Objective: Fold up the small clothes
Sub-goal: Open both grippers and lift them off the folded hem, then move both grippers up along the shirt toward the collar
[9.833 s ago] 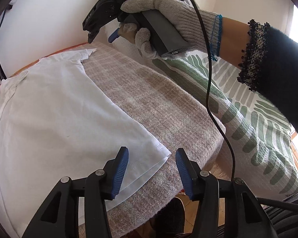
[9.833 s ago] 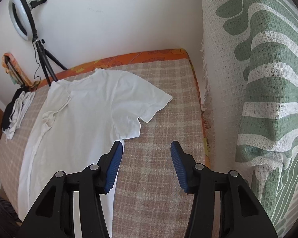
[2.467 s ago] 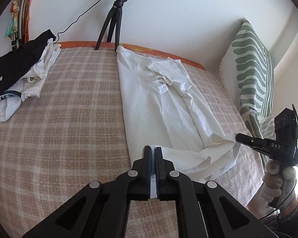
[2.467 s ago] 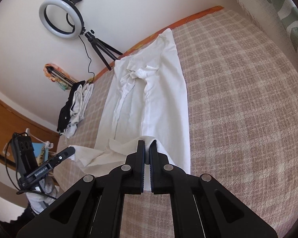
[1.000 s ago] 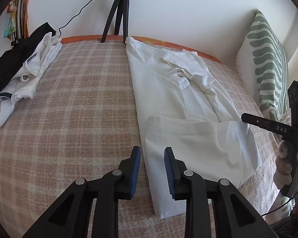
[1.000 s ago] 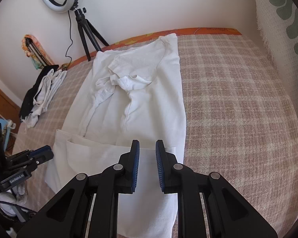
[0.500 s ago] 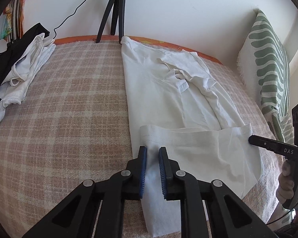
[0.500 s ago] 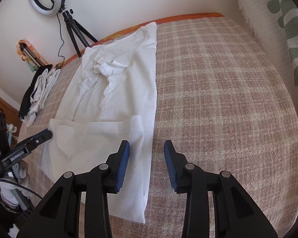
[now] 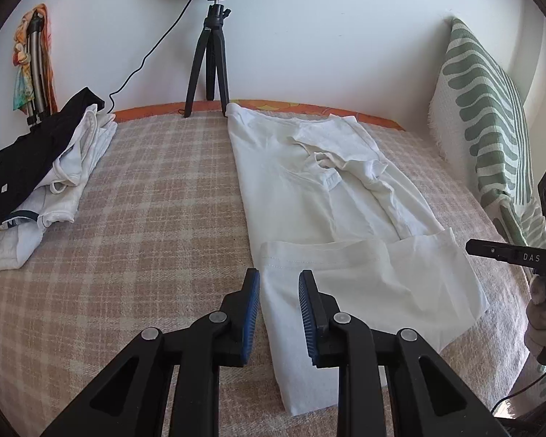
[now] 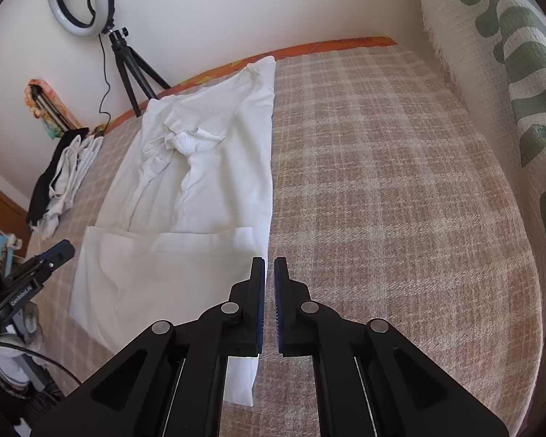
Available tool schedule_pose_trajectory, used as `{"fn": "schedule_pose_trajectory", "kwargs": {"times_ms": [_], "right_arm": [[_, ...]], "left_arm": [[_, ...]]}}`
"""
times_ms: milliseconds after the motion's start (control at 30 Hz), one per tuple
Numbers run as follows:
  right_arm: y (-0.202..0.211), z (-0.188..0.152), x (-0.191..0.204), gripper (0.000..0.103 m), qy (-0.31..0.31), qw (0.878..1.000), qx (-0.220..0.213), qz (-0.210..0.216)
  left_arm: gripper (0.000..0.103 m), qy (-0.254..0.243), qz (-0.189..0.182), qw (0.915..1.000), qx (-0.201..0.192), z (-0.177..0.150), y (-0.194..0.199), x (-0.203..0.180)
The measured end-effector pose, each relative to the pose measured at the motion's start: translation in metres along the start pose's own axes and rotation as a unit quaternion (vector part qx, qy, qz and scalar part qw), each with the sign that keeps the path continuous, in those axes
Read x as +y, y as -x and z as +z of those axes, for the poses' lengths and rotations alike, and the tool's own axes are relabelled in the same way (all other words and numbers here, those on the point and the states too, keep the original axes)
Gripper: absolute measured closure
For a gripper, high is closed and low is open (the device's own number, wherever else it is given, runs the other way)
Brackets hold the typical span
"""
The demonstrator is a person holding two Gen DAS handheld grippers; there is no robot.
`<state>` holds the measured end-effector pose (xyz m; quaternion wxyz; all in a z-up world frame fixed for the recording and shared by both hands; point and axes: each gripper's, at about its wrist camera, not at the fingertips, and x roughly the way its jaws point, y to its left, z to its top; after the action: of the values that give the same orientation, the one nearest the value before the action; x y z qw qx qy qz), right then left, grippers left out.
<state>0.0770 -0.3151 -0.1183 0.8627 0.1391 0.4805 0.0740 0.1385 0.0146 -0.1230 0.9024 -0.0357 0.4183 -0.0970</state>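
Below opening left jaws, white shirt edge

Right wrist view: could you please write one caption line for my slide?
Right hand-held gripper, jaws closing on nothing, over the right edge of a partly folded white cotton T-shirt on a beige checked blanket.

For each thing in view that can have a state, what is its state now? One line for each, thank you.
White shirt: flat on the bed, sleeves folded in, bottom hem folded up.
Clothes pile: loose heap, not neatly stacked.
Left gripper: jaws opening, shirt edge between them, not pressed.
Right gripper: jaws closing, narrow gap, nothing pressed.
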Motion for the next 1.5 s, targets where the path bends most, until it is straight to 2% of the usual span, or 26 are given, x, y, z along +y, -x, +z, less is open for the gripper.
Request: {"fn": "schedule_pose_trajectory", "kwargs": {"times_ms": [33, 100, 200, 300, 433, 567, 633, 733, 833, 900, 967, 1033, 1133, 1233, 1333, 1367, 1400, 1467, 1500], "right_arm": [[0.002, -0.002, 0.001, 0.084, 0.001, 1.000, 0.000, 0.009], [0.004, -0.007, 0.007, 0.079, 0.013, 1.000, 0.000, 0.016], [-0.001, -0.005, 0.011, 0.079, 0.030, 1.000, -0.007, 0.003], [-0.009, 0.003, 0.007, 0.079, 0.010, 1.000, -0.010, 0.008], [-0.018, 0.014, 0.011, 0.079, 0.018, 1.000, -0.014, 0.013], [-0.030, 0.017, 0.015, 0.080, 0.032, 0.999, 0.004, 0.009], [-0.032, 0.015, 0.016, 0.096, 0.035, 0.999, 0.004, 0.010], [-0.026, 0.014, 0.021, 0.099, 0.046, 0.999, -0.005, 0.003], [-0.019, 0.019, 0.026, 0.099, 0.065, 0.997, -0.029, -0.026], [-0.024, 0.022, 0.022, 0.102, 0.057, 0.997, -0.027, -0.048], [-0.030, 0.022, 0.018, 0.102, 0.051, 0.997, -0.019, -0.048], [-0.026, 0.022, 0.016, 0.101, 0.040, 0.998, -0.017, -0.054], [-0.008, 0.019, 0.024, 0.099, 0.059, 0.995, -0.043, -0.072], [0.005, 0.016, 0.032, 0.099, 0.070, 0.995, -0.053, -0.047], [0.009, 0.019, 0.038, 0.099, 0.075, 0.995, -0.049, -0.032], [0.009, 0.021, 0.038, 0.099, 0.073, 0.996, -0.048, -0.026], [0.009, 0.025, 0.038, 0.098, 0.068, 0.996, -0.046, -0.022], [0.009, 0.033, 0.035, 0.090, 0.055, 0.997, -0.047, -0.015], [0.008, 0.038, 0.033, 0.082, 0.049, 0.998, -0.049, -0.013]], "left_arm": [[0.082, -0.010, -0.006, 0.9999, 0.000, -0.003, 0.003, -0.007], [0.082, -0.024, -0.028, 0.9992, 0.013, -0.009, 0.004, -0.018], [0.082, -0.042, -0.039, 0.9977, 0.035, -0.019, -0.003, -0.032], [0.082, -0.046, -0.041, 0.9967, 0.053, -0.027, -0.010, -0.038], [0.082, -0.047, -0.039, 0.9964, 0.060, -0.031, -0.014, -0.039], [0.082, -0.041, -0.040, 0.9964, 0.063, -0.031, -0.015, -0.035], [0.082, -0.040, -0.040, 0.9963, 0.064, -0.031, -0.015, -0.034], [0.082, -0.044, -0.039, 0.9962, 0.065, -0.032, -0.015, -0.034], [0.082, -0.048, -0.037, 0.9962, 0.063, -0.034, -0.016, -0.035], [0.082, -0.047, -0.035, 0.9963, 0.063, -0.034, -0.016, -0.035], [0.082, -0.042, -0.031, 0.9967, 0.062, -0.033, -0.013, -0.033], [0.082, -0.040, -0.025, 0.9977, 0.048, -0.030, -0.007, -0.031], [0.082, -0.038, -0.019, 0.9986, 0.031, -0.021, -0.003, -0.029], [0.081, -0.031, -0.019, 0.9988, 0.033, -0.008, -0.008, -0.026], [0.080, -0.024, -0.007, 0.9996, 0.015, 0.009, -0.005, -0.017], [0.075, -0.021, -0.003, 0.9997, 0.007, 0.016, -0.003, -0.013], [0.070, -0.017, 0.000, 0.9999, 0.000, 0.022, -0.001, -0.008], [0.067, -0.006, 0.005, 0.9999, -0.010, 0.036, -0.001, 0.002], [0.066, -0.003, 0.008, 0.9999, -0.013, 0.043, -0.002, 0.008]]}}
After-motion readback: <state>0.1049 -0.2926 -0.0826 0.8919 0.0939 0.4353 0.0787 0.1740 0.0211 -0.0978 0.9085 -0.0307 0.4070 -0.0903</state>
